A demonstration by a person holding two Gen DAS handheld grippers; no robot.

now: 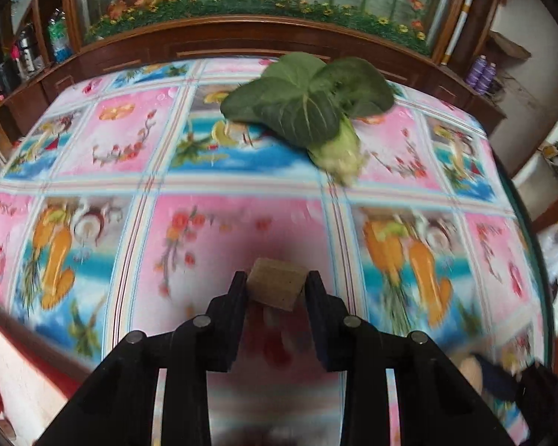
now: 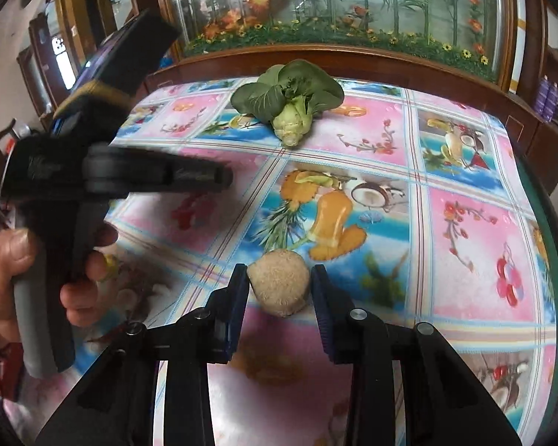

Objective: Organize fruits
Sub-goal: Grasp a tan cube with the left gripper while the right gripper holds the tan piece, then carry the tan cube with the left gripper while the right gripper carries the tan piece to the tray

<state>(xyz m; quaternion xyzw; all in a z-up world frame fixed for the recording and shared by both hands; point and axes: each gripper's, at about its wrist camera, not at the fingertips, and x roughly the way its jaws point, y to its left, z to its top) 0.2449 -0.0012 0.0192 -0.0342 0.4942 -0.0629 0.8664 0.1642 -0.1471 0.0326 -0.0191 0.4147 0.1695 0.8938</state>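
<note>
While the left wrist view is smeared with blur, the left gripper [image 1: 277,290] shows plainly at the bottom, its jaws drawn narrow on a small brown cube-shaped block [image 1: 277,285] that sits pinched between the two black fingers [image 1: 234,297]. Below it spreads a table [image 1: 241,182] under a bright cloth printed with pink and blue fruit panels. Farther back, toward the far edge, a leafy green vegetable [image 1: 308,107] lies on its side, pale stem end turned toward the camera. Behind the table stands a dark wooden cabinet [image 1: 212,42] with a glass front and artificial flowers inside.

From the right wrist view, the right gripper [image 2: 279,286] is likewise narrow, its fingers set against either side of a rough, tan, rounded item [image 2: 279,282]; what kind of fruit it is cannot be told. The leafy green vegetable [image 2: 288,100] rests near the far edge, well apart from the grip. At the left of this view a person's hand [image 2: 29,271] wraps the grey handle of the other gripper, which hangs blurred above the cloth.
</note>
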